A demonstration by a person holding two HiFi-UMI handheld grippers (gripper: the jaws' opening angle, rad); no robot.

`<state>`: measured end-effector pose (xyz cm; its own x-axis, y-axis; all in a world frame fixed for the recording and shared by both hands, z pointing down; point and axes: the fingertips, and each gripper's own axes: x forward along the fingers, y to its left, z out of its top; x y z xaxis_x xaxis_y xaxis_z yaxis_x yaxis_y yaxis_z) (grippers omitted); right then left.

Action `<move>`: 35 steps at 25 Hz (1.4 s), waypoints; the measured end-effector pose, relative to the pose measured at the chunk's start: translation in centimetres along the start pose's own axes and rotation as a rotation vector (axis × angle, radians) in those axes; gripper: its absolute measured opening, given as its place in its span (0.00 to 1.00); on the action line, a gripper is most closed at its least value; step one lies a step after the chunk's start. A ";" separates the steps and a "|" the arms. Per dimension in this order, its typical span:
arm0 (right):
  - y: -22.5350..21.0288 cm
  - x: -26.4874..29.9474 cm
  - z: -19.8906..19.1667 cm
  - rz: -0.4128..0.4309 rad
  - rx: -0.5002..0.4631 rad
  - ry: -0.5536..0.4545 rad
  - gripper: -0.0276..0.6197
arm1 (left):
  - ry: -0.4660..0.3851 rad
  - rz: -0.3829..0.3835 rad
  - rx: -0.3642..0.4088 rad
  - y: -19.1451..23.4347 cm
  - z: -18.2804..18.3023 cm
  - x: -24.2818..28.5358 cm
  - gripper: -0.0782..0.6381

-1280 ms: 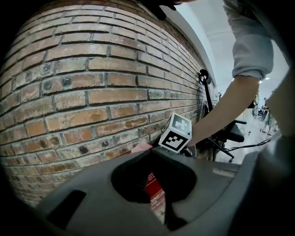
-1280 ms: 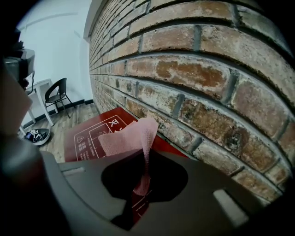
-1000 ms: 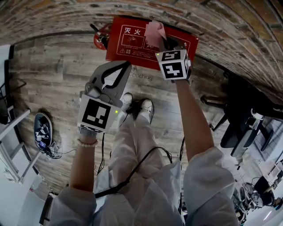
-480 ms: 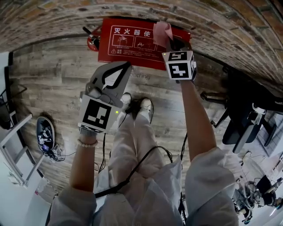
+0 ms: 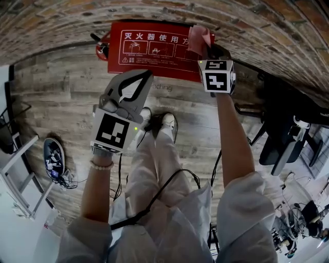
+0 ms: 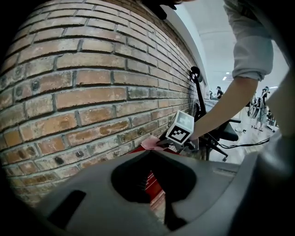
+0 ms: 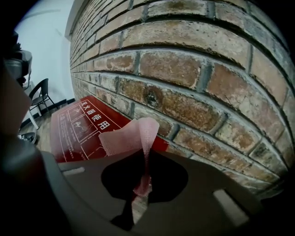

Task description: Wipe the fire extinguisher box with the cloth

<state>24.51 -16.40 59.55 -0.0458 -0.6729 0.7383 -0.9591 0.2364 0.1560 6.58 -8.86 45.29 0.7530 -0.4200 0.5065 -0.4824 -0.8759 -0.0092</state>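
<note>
The red fire extinguisher box point(image 5: 154, 49) with white print stands on the floor against the brick wall. My right gripper point(image 5: 202, 48) is shut on a pink cloth point(image 5: 199, 38) and holds it at the box's top edge, near its right end. In the right gripper view the cloth point(image 7: 133, 134) sticks up from the closed jaws, with the box point(image 7: 76, 131) to the left behind it. My left gripper point(image 5: 146, 75) hangs shut and empty over the floor, short of the box front. The left gripper view shows the cloth point(image 6: 151, 143) beside the right gripper's marker cube point(image 6: 180, 131).
The brick wall point(image 5: 61, 15) runs behind the box. A red extinguisher point(image 5: 102, 47) lies at the box's left end. The person's shoes point(image 5: 160, 123) stand on the wood floor. A black office chair point(image 5: 285, 141) is at the right, a bag point(image 5: 51, 156) and white frame at the left.
My right gripper has slid the cloth rightward along the box top, from near the middle toward the right end. The left gripper has stayed about where it was.
</note>
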 end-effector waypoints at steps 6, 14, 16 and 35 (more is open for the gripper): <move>-1.6 -0.5 -1.2 -0.031 0.024 0.014 0.07 | -0.008 -0.017 0.011 -0.7 0.4 0.7 0.09; -2.7 -0.9 -2.9 -0.069 0.044 0.058 0.07 | -0.009 -0.023 0.020 -0.8 0.5 0.6 0.09; -2.8 -0.9 -3.2 -0.077 0.049 0.058 0.07 | -0.010 -0.021 0.016 -0.7 0.4 0.5 0.09; 3.3 -7.8 2.4 0.083 0.074 -0.137 0.08 | -0.036 0.065 -0.022 3.2 -0.9 -4.1 0.09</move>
<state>21.03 -12.03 52.78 -0.1583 -0.7439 0.6493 -0.9682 0.2460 0.0457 1.58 -9.69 43.93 0.7350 -0.4843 0.4745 -0.5403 -0.8412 -0.0216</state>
